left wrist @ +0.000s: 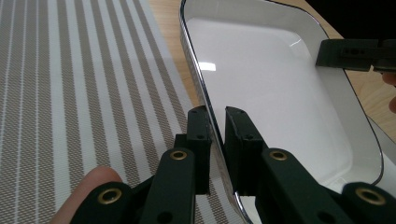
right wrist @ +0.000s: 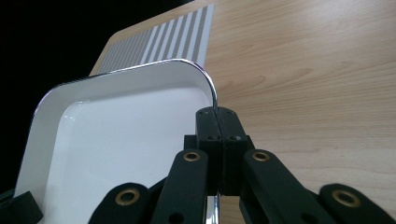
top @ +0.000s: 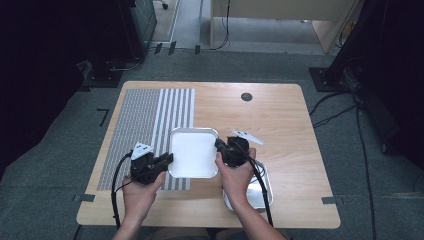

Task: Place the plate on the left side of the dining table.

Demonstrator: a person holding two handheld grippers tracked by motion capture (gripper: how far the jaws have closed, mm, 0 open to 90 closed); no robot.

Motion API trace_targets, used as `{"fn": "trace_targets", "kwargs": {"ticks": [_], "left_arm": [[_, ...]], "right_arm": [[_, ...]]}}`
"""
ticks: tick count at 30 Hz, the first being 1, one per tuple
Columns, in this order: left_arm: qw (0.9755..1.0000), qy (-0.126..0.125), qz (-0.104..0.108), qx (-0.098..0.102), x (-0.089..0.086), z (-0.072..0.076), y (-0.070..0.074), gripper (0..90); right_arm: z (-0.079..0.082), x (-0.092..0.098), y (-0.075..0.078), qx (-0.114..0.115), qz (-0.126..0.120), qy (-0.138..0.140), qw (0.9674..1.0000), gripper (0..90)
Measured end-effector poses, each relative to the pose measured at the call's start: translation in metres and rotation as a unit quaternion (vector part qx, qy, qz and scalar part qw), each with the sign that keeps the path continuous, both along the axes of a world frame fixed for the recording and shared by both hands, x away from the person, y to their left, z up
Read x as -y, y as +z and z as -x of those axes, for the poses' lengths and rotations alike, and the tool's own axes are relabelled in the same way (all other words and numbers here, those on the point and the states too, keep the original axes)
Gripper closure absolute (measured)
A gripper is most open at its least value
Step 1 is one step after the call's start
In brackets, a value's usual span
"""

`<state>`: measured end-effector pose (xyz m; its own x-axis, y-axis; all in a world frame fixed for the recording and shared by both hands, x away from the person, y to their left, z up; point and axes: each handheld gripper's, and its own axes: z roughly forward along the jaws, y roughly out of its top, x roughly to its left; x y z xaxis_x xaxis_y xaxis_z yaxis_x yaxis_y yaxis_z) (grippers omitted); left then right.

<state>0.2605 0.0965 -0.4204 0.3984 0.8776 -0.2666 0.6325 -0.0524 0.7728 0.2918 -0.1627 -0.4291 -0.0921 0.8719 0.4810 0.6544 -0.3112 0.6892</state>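
Note:
A white rectangular tray with a shiny rim sits mid-table, its left edge over the striped mat. My left gripper grips the tray's left rim. In the left gripper view the jaws stand astride that rim, shut on the tray. My right gripper holds the opposite rim. In the right gripper view its jaws are pressed together on the edge of the tray. The right gripper also appears across the tray. I cannot tell if the tray is lifted.
A second shiny tray lies at the front right, partly under the right forearm. The striped mat covers the table's left side. Bare wood spreads to the right and back, with a dark round hole near the far edge.

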Motion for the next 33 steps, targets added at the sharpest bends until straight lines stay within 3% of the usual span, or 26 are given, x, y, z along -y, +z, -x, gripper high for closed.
{"fn": "trace_targets", "kwargs": {"ticks": [10, 17, 33], "left_arm": [[0.9998, 0.02, 0.001, -0.006, -0.028, -0.013, 0.002, 83.5], [0.9992, 0.036, -0.012, -0.005, -0.049, -0.023, 0.004, 84.7], [0.9979, 0.062, -0.005, -0.019, -0.1, -0.051, -0.004, 85.6]], "right_arm": [[-0.014, -0.027, 0.002, -0.005, -0.005, 0.008, 0.9999, 90.0], [-0.026, -0.053, 0.006, -0.005, -0.002, 0.016, 0.9998, 90.0], [-0.064, -0.107, 0.001, -0.021, 0.004, 0.036, 0.9991, 90.0]]}}
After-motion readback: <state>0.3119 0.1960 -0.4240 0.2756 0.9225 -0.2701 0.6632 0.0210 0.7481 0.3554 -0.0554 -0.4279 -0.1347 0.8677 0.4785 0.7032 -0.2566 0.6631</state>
